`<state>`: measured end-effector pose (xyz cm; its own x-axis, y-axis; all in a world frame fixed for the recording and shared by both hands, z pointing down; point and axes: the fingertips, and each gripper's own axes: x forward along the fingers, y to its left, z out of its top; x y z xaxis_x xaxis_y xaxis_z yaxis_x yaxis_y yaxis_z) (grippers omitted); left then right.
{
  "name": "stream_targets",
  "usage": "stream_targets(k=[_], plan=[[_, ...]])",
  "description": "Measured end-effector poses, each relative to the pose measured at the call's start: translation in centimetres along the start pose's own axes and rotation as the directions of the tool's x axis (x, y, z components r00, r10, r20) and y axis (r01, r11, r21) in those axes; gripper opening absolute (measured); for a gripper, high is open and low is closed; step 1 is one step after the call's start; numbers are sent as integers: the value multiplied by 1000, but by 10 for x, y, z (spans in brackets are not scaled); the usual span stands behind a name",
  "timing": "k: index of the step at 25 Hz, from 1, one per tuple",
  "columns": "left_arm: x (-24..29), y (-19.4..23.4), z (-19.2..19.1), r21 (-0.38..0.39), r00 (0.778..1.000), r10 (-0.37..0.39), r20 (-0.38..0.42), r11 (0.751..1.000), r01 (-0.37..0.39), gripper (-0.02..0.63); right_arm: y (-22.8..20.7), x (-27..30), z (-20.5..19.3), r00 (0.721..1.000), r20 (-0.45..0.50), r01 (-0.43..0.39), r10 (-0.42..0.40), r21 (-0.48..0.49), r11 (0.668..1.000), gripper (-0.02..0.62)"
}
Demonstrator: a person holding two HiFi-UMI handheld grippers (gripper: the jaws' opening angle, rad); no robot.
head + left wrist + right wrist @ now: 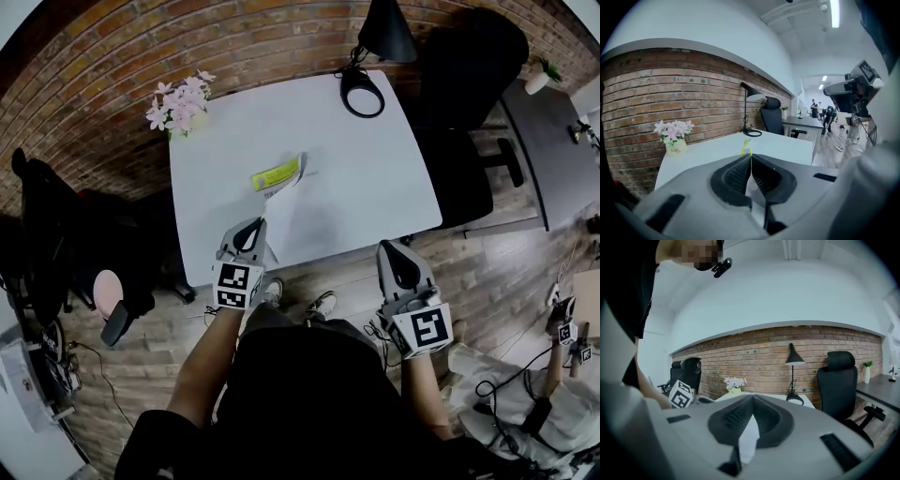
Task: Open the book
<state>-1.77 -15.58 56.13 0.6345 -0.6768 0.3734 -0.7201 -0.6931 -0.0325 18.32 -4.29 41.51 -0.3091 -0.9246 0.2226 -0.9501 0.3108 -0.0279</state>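
The book (286,211) lies on the white table (375,178) near its front edge. Its yellow cover (275,174) is lifted and curls up, its white inner side facing me. My left gripper (251,229) is at the table's front edge, shut on the near corner of that cover. In the left gripper view the cover shows edge-on as a thin yellow-green line (751,157) pinched between the pads of the left gripper (750,163). My right gripper (401,262) hangs off the table's front right, shut and holding nothing. The right gripper (751,401) shows its jaws meeting.
A pot of pink flowers (183,105) stands at the table's far left corner. A black desk lamp (364,89) is at the far right. A black office chair (469,122) and a second desk (553,150) stand to the right. Another person (553,412) crouches at lower right.
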Motion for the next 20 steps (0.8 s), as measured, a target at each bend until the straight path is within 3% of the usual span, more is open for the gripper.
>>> stream_targets(k=[7,20], plan=[[-51,40,-37,-146,985,170,-35,974,-173,25,14,24,4,997,-10,-82,82,-22,996,14],[-84,58,-92,-187,950,270,-154,936,-297,25,34,50,5,982,-29,-186,185,-45,982,14]])
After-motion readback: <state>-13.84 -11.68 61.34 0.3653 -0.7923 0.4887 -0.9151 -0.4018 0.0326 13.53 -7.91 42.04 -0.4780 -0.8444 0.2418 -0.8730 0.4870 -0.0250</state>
